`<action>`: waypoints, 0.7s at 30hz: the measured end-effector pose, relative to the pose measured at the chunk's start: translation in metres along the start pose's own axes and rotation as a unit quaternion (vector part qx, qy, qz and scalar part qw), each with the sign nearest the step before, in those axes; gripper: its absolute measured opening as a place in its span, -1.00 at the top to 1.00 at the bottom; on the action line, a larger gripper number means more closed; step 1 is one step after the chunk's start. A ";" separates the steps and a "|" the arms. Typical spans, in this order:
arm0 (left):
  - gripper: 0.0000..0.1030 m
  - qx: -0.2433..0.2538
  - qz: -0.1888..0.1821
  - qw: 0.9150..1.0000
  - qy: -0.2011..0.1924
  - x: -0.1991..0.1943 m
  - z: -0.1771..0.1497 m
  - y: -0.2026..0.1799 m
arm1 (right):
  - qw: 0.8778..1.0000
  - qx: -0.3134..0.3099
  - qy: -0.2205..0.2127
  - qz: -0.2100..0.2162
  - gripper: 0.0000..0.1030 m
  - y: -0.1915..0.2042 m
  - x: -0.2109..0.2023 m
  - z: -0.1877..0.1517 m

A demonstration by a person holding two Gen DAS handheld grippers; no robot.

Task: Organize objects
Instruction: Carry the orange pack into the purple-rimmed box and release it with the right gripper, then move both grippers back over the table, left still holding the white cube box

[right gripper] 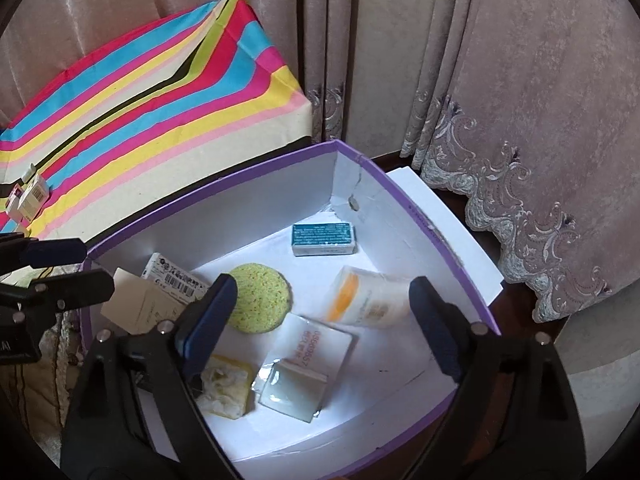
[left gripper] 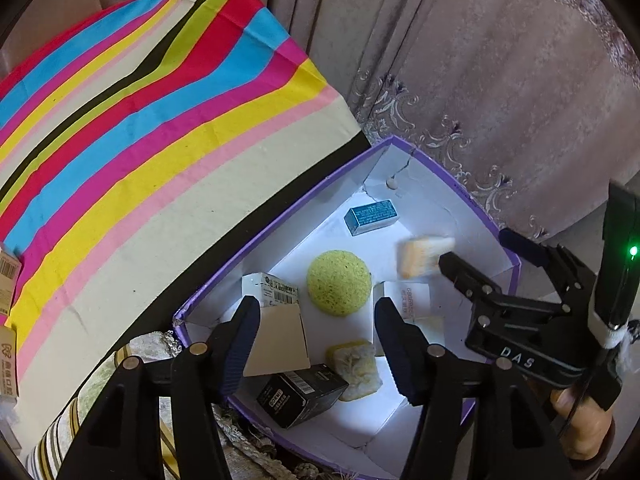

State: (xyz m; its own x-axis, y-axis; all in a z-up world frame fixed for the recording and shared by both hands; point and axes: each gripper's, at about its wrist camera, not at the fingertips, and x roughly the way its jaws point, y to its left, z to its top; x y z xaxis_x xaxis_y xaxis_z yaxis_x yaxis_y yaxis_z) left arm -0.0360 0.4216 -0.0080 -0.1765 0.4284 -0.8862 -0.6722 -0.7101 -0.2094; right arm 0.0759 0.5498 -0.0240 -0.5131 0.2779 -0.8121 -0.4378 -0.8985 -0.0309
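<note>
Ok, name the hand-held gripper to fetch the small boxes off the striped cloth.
Left. The left hand-held gripper is open, empty and nearer the small boxes on the striped cloth; the right hand-held gripper sits farther right.

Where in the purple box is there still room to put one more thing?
In the purple box, bare floor shows along the right wall, below the orange-and-white packet, and at the back between the teal box and the green sponge. The front left is crowded.

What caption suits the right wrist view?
Open right gripper above purple box, blurred white-orange pack beneath jaws.
</note>
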 end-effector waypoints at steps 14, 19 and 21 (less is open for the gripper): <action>-0.21 -0.032 -0.031 0.999 -0.022 -0.043 -0.011 0.033 | 1.000 -0.008 0.006 0.013 -0.75 0.006 0.002 -0.003; -0.26 -0.067 0.022 0.997 -0.041 -0.086 -0.044 0.098 | 1.000 -0.007 0.008 0.013 -0.75 0.007 0.001 -0.004; -0.28 -0.098 0.045 0.993 -0.047 -0.103 -0.059 0.131 | 1.000 -0.008 0.010 0.016 -0.75 0.009 0.001 -0.004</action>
State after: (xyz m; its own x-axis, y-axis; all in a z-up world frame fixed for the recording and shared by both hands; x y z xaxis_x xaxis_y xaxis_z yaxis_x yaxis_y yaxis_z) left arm -0.0634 0.2509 0.0317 -0.3025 0.4026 -0.8640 -0.5000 -0.8387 -0.2157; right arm 0.0737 0.5405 -0.0276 -0.5112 0.2421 -0.8247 -0.4090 -0.9124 -0.0143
